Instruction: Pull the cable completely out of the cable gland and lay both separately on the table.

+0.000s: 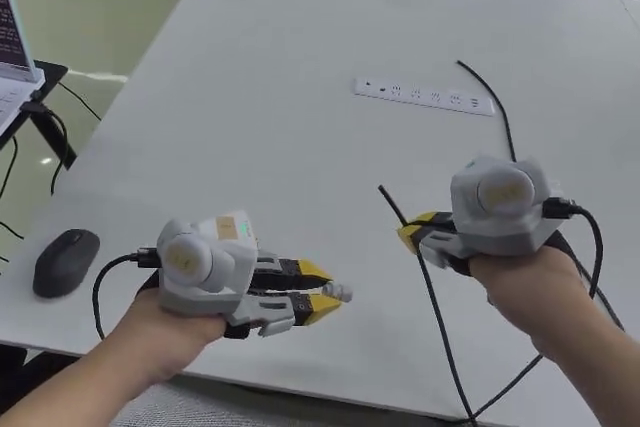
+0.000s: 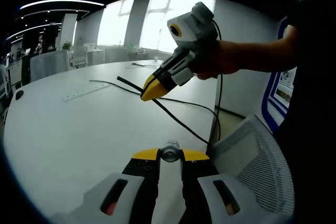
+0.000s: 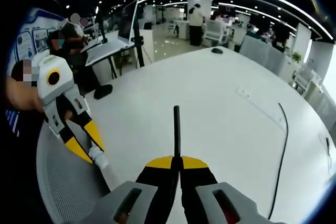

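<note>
Looks like the cable (image 1: 432, 297) is already clear of the gland (image 1: 341, 293), so what's left is setting them down apart. I'd lower each one flat onto the bench (image 1: 300, 147) with a decent gap between, then let go gently so the gland doesn't roll. The left gripper (image 1: 322, 292) has its fingers (image 2: 144, 155) clamped on the gland, near left. The right gripper (image 1: 410, 234) has its fingers (image 3: 160, 163) pinched together on the cable close to its free end, near right.
</note>
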Demonstrator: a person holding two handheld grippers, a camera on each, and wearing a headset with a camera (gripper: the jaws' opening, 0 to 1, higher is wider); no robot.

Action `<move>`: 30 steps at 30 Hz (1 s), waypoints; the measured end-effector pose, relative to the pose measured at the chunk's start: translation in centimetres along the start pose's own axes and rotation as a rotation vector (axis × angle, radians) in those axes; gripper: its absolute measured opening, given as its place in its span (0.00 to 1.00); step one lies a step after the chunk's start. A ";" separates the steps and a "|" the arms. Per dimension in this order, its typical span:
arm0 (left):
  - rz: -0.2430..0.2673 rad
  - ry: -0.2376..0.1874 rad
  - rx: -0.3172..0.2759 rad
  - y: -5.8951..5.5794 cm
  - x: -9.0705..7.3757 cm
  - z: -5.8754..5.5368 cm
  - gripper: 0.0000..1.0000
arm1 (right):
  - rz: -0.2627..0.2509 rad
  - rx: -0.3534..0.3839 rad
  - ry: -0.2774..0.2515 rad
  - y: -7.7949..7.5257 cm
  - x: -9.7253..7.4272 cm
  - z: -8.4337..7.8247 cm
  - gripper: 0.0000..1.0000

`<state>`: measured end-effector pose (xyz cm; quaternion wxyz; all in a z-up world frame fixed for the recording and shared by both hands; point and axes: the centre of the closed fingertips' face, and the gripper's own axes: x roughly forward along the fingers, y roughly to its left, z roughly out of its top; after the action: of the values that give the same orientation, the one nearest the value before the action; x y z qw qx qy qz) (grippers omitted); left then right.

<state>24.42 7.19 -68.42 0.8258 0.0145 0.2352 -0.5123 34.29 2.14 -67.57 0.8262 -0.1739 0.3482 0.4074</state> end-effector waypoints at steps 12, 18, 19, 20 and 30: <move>0.005 -0.009 -0.023 1.2 -0.8 -1.5 0.15 | -0.014 -0.055 0.009 -0.2 2.7 2.9 0.00; 0.006 -0.011 -0.040 2.0 -1.1 -2.7 0.15 | -0.006 -0.082 0.022 0.4 4.4 4.1 0.00; 0.005 -0.011 -0.042 2.0 -1.2 -2.7 0.15 | -0.008 -0.087 0.024 0.4 4.6 4.3 0.00; 0.003 -0.012 -0.046 2.1 -1.3 -2.9 0.15 | -0.007 -0.093 0.026 0.4 4.8 4.4 0.00; -0.010 -0.003 -0.059 2.9 -1.7 -4.6 0.15 | -0.003 -0.146 0.045 0.9 7.8 6.2 0.00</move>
<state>24.53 11.23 -72.41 0.8236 -0.0118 0.2492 -0.5093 39.58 10.61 -68.84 0.8038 -0.2434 0.3358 0.4265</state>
